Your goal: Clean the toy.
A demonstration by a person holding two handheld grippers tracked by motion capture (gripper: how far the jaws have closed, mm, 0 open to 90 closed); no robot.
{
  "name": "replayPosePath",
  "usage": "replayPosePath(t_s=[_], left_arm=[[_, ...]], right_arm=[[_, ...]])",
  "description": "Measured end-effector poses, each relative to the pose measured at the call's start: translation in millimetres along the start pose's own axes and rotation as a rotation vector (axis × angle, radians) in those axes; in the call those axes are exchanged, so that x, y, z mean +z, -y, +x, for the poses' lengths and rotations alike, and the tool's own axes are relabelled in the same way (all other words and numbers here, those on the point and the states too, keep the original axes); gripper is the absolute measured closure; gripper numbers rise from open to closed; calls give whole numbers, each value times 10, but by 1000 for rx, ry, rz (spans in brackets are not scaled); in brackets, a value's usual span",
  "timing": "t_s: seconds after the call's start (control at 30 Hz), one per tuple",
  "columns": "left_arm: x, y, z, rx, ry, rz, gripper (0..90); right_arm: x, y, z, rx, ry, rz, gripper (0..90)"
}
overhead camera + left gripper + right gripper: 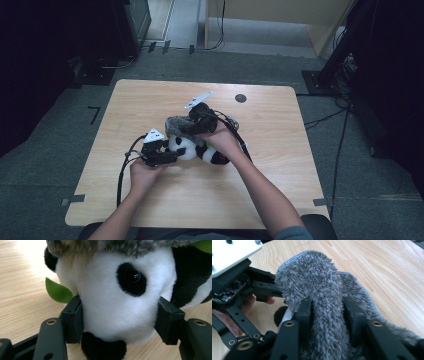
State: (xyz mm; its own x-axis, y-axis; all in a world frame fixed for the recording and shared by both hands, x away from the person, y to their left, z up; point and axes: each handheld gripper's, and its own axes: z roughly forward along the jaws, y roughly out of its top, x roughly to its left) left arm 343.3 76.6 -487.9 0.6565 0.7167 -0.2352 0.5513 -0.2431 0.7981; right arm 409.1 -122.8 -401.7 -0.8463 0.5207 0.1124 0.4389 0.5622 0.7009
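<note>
A black-and-white panda plush lies near the middle of the wooden table. My left gripper is shut on its white head, with a pad pressing in on each side. A green felt leaf sticks out beside the head. A grey fuzzy cloth sits over the top of the head. My right gripper comes in from the far right, shut on a fold of that cloth, which fills the gap between its jaws. A black ear peeks out under the cloth.
A small black disc lies near the table's far edge. Black cables trail from both grippers across the table. Bare wood extends to the left, right and front of the plush. Dark equipment stands on the floor beyond the table.
</note>
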Motion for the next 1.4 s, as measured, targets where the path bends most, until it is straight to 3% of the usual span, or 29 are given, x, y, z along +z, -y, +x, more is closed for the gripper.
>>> replayPosePath(t_s=[0.13, 0.3, 0.37, 0.9, 1.17, 1.4], left_arm=[[-1, 11, 4, 4, 1, 1, 350], [2, 15, 2, -5, 0, -6, 351], [2, 17, -1, -3, -1, -6, 350], [1, 20, 1, -2, 1, -5, 348], [6, 25, 17, -10, 14, -16, 342], [3, 29, 26, -3, 17, -13, 334]], right_arm=[[-67, 52, -25, 20, -9, -3, 724], [-211, 162, -67, 8, 32, 12, 736], [-278, 240, -109, 28, 36, 13, 737], [-655, 564, -223, 74, 48, -65, 746], [-833, 756, -286, 74, 94, -35, 752], [-926, 651, -234, 81, 85, -76, 753]])
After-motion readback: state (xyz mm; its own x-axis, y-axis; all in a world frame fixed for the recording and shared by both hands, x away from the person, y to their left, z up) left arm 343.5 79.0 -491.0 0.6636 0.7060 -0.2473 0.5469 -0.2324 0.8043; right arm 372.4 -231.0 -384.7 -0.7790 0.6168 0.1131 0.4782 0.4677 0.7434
